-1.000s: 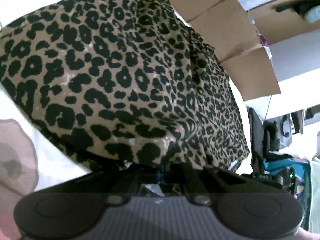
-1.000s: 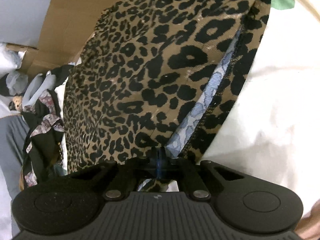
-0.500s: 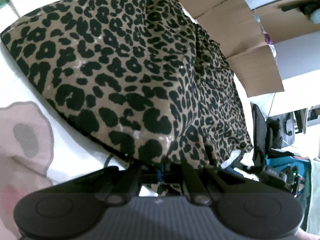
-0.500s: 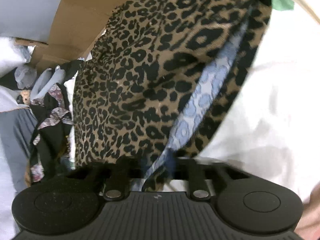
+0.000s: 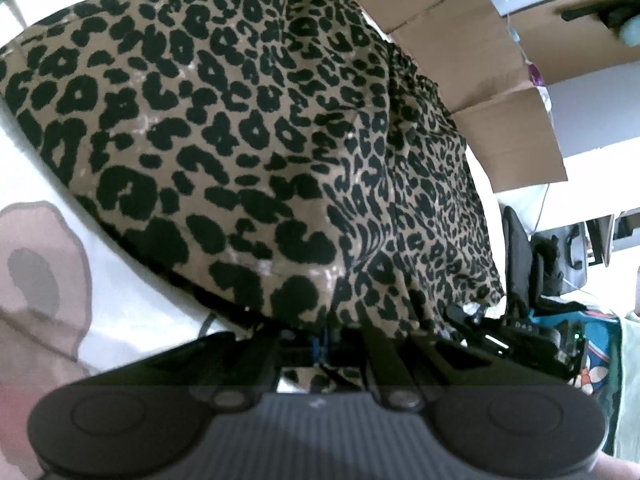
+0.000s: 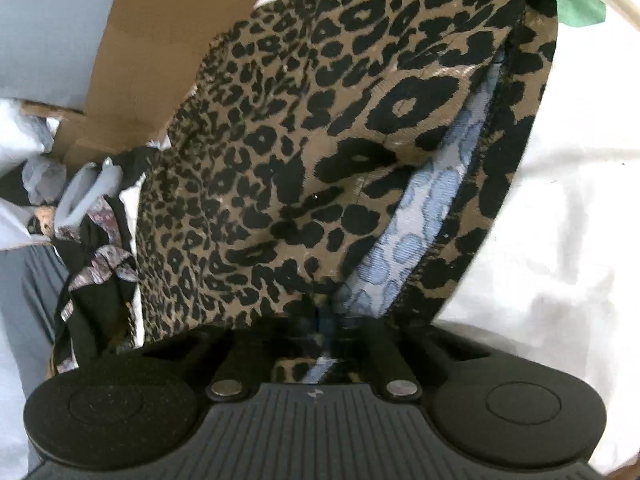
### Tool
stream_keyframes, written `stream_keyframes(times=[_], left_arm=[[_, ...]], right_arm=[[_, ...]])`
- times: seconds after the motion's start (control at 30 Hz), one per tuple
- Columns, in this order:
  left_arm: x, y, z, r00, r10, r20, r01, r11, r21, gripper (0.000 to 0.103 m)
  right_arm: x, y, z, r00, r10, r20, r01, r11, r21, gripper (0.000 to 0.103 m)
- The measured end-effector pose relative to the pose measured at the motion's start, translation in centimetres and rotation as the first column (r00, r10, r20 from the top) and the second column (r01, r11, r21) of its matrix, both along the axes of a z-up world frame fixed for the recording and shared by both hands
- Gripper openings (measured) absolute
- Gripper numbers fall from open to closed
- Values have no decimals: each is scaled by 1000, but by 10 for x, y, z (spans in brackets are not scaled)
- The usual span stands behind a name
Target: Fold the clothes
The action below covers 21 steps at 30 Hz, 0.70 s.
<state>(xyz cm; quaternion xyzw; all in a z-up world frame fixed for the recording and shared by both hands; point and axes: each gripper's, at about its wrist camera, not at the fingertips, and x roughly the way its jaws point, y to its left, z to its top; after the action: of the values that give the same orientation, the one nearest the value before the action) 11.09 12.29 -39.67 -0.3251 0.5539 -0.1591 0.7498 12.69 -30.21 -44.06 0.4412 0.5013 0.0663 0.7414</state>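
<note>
Pinching leopard-print garment (image 5: 248, 128) between fingers (image 5: 384, 356)

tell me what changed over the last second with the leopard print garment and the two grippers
Little moved. In the right wrist view the leopard print garment swung: its pale blue underside opened wider half a second ago, then narrowed again. In the left wrist view the cloth drifted slightly against the white sheet. Nothing was let go: the left gripper and right gripper stay shut on the garment; cardboard box unchanged.

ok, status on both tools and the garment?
Left tool shut on leopard-print garment. Right tool shut on its hem, pale reverse side showing. Cardboard box and clothes pile close alongside, not blocking.
</note>
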Motion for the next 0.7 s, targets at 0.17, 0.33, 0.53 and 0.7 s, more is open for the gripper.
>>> stream_keyframes(times=[0.17, 0.33, 0.53, 0.7], left_arm=[[-3, 5, 3, 1000, 1, -25, -2, 1000, -8, 1], [-5, 10, 7, 999, -10, -44, 9, 1000, -22, 1], [-6, 13, 3, 997, -38, -72, 38, 999, 10, 1], [-6, 10, -13, 991, -50, -124, 58, 996, 67, 2]], right_arm=[[-10, -3, 9, 1000, 13, -14, -13, 1000, -2, 0], [-22, -6, 20, 999, 17, -35, -18, 1000, -7, 0], [-27, -11, 22, 998, 32, -46, -35, 997, -64, 0], [-19, -4, 19, 995, 82, -64, -90, 987, -132, 0]])
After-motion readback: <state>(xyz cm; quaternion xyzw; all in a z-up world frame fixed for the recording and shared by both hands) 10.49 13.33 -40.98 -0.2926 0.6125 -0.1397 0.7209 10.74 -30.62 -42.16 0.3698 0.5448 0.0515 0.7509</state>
